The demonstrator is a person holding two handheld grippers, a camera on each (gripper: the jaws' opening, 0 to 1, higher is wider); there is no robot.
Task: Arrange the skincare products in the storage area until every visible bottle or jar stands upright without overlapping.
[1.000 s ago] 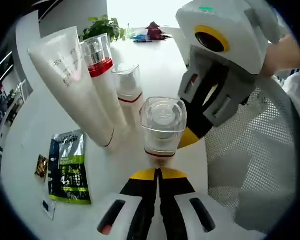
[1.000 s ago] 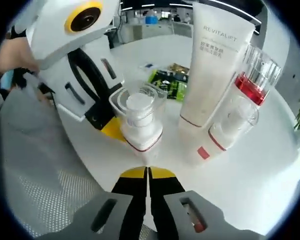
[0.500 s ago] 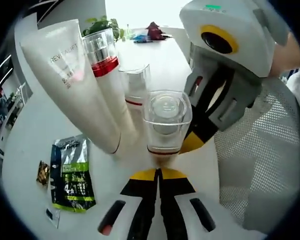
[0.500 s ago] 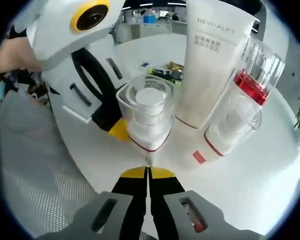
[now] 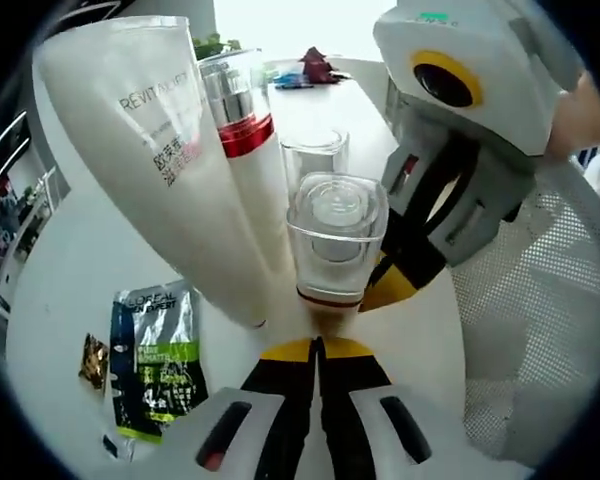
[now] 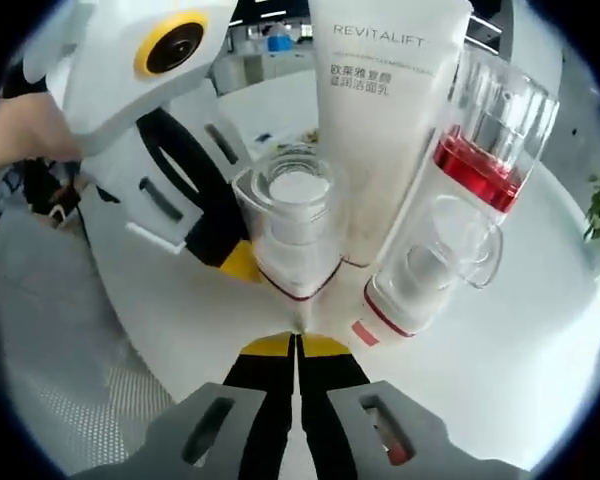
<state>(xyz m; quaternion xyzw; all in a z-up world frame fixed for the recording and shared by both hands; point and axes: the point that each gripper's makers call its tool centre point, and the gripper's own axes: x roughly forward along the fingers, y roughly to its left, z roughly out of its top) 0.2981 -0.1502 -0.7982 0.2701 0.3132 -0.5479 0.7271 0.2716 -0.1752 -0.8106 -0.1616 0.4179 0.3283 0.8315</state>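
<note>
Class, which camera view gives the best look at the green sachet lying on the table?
The left gripper view: the green sachet lies flat and unobstructed left of the tube. In the right gripper view, hardly any of it can be made out behind the clear-capped bottle.

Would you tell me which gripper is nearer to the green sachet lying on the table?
Left. The left gripper sits just beside the green sachet; the right gripper is across the bottle cluster.

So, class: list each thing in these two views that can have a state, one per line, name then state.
Revitalift tube: upright, cap down
Red-banded pump bottle: upright, clear cap on
Small clear-capped bottle: upright, capped
Green sachet: lying flat
Left gripper: shut
Right gripper: shut
</note>
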